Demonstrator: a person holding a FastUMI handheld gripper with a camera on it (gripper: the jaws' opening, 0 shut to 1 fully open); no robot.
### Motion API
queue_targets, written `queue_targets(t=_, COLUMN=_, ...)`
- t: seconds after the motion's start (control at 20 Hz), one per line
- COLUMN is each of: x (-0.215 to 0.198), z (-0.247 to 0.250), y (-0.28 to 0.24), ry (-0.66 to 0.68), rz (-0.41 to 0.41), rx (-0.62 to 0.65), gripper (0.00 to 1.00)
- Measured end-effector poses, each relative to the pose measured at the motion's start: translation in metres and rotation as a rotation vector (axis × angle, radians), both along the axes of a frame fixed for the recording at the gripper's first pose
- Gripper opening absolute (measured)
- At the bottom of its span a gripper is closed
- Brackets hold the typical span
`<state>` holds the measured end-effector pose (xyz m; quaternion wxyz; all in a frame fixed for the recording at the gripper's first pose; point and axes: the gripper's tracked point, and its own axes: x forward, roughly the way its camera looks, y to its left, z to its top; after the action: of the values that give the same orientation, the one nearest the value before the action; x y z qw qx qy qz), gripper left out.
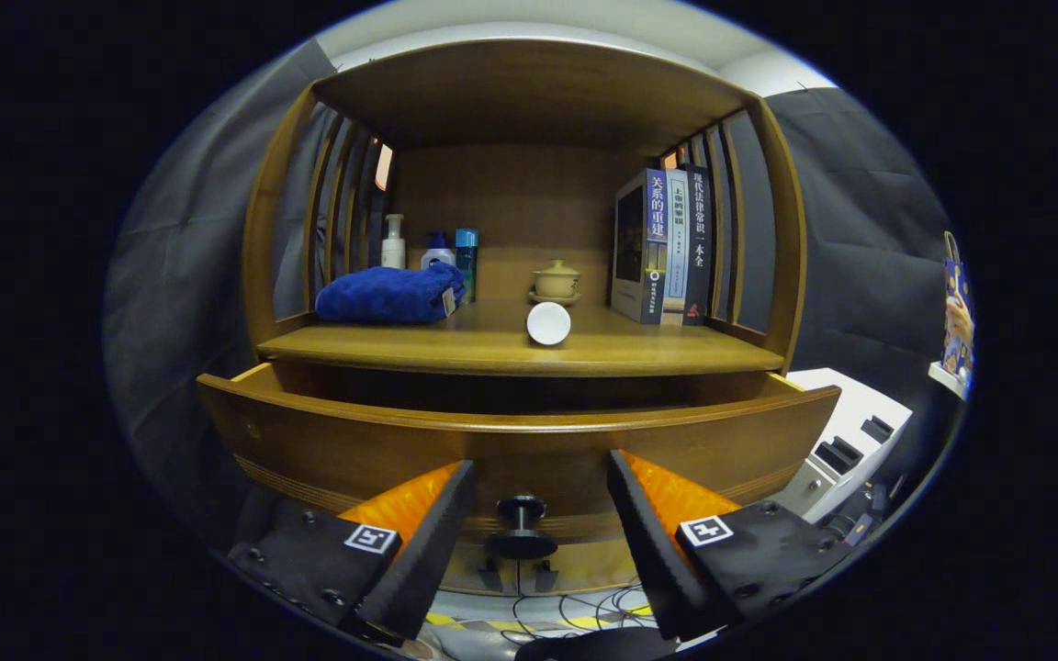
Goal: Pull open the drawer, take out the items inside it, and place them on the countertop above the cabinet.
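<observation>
The wooden drawer [327, 436] stands pulled out from the cabinet, its front panel just ahead of my fingers. Its dark round knob [521, 525] sits in the gap between my two fingers, untouched by either. My gripper [540, 477] is open, level with the drawer front. The drawer's inside is hidden behind its front panel. Above it lies the wooden countertop [658, 351], where a white cylinder [548, 323] rests on its side near the front edge.
On the countertop a folded blue towel [388, 294] lies at the left with bottles [393, 241] behind it, a lidded tea cup [556, 278] stands at the middle back, and books [667, 246] stand at the right. A white device [846, 441] sits right of the cabinet. Cables lie on the floor.
</observation>
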<state>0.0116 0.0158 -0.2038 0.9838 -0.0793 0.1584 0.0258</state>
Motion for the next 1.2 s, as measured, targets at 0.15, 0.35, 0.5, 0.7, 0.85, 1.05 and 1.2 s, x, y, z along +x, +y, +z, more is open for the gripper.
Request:
queue_targets(t=0.15, x=0.019, z=-0.002, y=0.004, ry=0.011, rz=-0.002, rx=0.015, gripper=0.97)
queue_targets(t=0.35, x=0.041, z=-0.006, y=0.006, ry=0.020, rz=0.000, rx=0.008, gripper=0.96)
queue_targets(t=0.5, x=0.060, z=-0.008, y=0.008, ry=0.020, rz=-0.005, rx=0.012, gripper=0.96)
queue_targets(t=0.7, x=0.058, z=-0.009, y=0.010, ry=0.000, rz=0.002, rx=0.006, gripper=0.98)
queue_targets(t=0.85, x=0.059, z=-0.009, y=0.010, ry=0.002, rz=0.003, rx=0.014, gripper=0.97)
queue_targets(t=1.05, x=0.064, z=0.004, y=0.011, ry=-0.013, rz=-0.001, rx=0.040, gripper=0.97)
queue_targets(t=1.2, x=0.055, z=0.033, y=0.018, ry=-0.063, rz=0.021, rx=0.054, gripper=0.97)
